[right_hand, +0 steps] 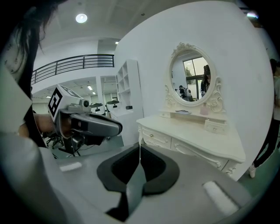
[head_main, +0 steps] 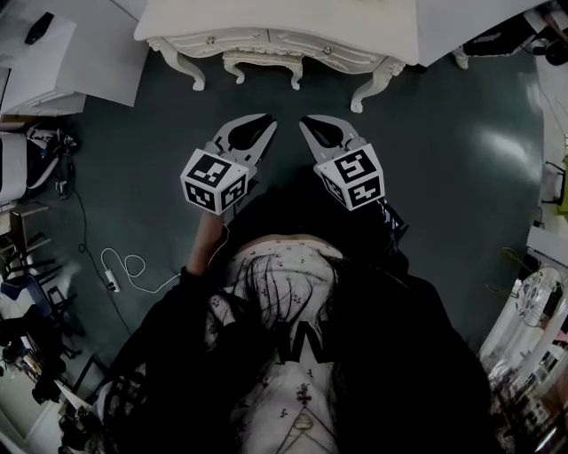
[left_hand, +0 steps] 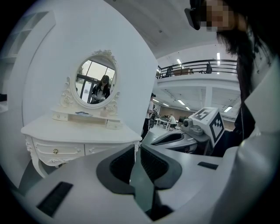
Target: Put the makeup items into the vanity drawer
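- Left gripper [left_hand: 136,149]: jaws drawn in to a thin slit, nothing betw. them. Right gripper [right_hand: 139,148]: tips meet, also empty.
- Both are held side by side, roughly level, aimed fwd at the white carved wooden vanity [head_main: 284,19]. It stands ahead of them and well apart, w/ dark green floor [head_main: 426,160] betw.
- Prob. an approach pose: nothing is within reach to grasp, hence jaws closed.
- Makeup items: none in either gripper.
- Ahead of the grippers, on the low shelf under the oval white-framed mirror [right_hand: 192,81], lie a small pink thing [right_hand: 204,110] and a flat dark thing [right_hand: 181,112]. Likely the items, but too small to say.
- Front drawers [right_hand: 155,139], under the tabletop, look shut. So I'd judge the task not begun; a drawer needs pulling open first.
- Count:
  - 2 grippers, 1 vanity, 1 mirror.
  - 2 little drawers [right_hand: 216,127] on top, one each side of the mirror.
  - At least 2 front drawers w/ knobs.
  - 2 small things on the shelf.
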### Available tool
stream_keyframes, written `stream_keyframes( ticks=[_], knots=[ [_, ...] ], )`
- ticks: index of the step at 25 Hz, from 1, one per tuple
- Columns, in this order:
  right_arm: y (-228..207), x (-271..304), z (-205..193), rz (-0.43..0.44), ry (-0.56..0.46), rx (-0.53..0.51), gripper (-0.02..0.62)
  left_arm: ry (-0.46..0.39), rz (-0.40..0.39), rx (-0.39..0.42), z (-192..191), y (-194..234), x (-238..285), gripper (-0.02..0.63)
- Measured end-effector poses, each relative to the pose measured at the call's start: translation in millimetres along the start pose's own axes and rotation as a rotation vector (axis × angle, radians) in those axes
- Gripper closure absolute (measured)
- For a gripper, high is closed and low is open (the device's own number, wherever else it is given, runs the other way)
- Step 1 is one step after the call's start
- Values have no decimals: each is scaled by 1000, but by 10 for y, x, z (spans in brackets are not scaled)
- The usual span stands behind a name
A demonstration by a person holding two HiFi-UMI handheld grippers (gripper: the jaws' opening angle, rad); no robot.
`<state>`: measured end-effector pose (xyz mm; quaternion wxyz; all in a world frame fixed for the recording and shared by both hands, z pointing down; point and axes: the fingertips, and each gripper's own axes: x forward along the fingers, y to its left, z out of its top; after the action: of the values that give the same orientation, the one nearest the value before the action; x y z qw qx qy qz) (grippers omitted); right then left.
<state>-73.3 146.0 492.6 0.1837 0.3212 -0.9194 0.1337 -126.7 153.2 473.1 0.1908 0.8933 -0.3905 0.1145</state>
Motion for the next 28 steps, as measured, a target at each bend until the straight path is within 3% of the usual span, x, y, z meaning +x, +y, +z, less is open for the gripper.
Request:
stream_keyframes(
  ticks=[12, 28],
  knots=[
    [195, -61, -128, -20, 13, -13, 577, 1, -46, 11, -134, -120, -97, 565],
    [378, -107, -173, -23, 14, -38, 577, -6, -45, 20, -239, -173, -267, 565]
  ],
)
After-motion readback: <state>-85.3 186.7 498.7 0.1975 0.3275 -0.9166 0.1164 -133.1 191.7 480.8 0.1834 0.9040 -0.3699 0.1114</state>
